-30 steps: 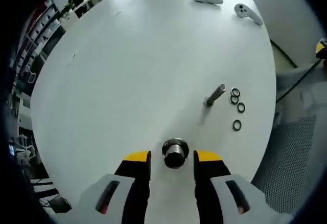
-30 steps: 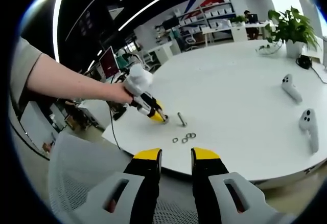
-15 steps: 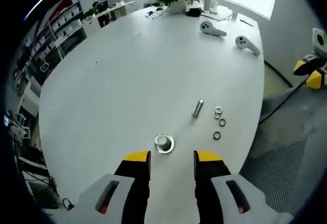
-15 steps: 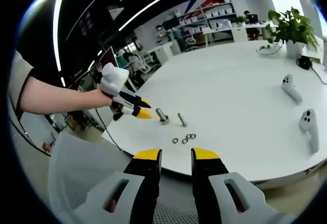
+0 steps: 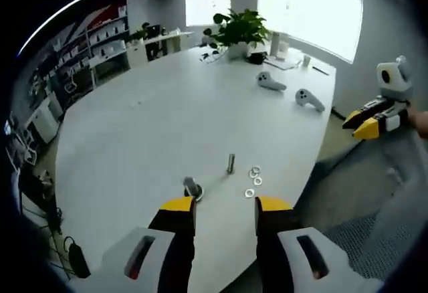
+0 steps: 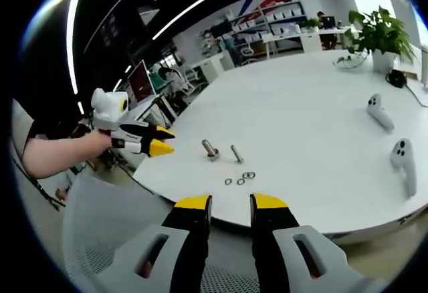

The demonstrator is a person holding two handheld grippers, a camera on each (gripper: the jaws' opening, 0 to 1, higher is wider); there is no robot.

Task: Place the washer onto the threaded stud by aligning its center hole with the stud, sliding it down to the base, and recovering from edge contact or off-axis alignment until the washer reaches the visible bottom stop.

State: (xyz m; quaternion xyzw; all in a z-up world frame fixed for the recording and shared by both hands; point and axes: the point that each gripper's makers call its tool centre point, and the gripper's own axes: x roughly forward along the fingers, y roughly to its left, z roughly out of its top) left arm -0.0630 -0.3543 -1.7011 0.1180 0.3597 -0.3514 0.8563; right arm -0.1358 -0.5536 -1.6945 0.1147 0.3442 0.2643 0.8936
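Left gripper [image 5: 224, 207]: your jaws stand apart with nothing between them, yellow tips up from 6 o'clock in the left gripper view. In the right gripper view you hold it [image 6: 159, 140] in the air off the table's edge, at 9 o'clock, pointing toward the hardware.
Right gripper [image 6: 231, 205]: jaws apart, nothing held, raised clear of the table's near edge. It also shows at 3 o'clock in the left gripper view [image 5: 368, 123], out past the table edge.
Washers [image 6: 241, 178]: four small rings lying flat on the white table [image 6: 314, 106], loose cluster just above your right jaw tips; three close together, one a little apart toward 9 o'clock. In the left gripper view the cluster [image 5: 253, 179] sits just above the right-hand jaw tip.
Threaded stud [image 6: 236, 153]: just beyond the washers at 12 o'clock of them, near but not touching. Whether it stands or leans: cannot tell.
Second bolt with flanged base [image 6: 210, 149]: just beside the stud, on its 9 o'clock side.
Controllers [image 6: 379, 113]: two white handheld ones, well apart from the hardware, at 3 o'clock.
Potted plant [image 6: 380, 37]: far edge of the table, at 2 o'clock.
Mesh chair back [image 6: 107, 239]: under your right gripper, 7 o'clock.
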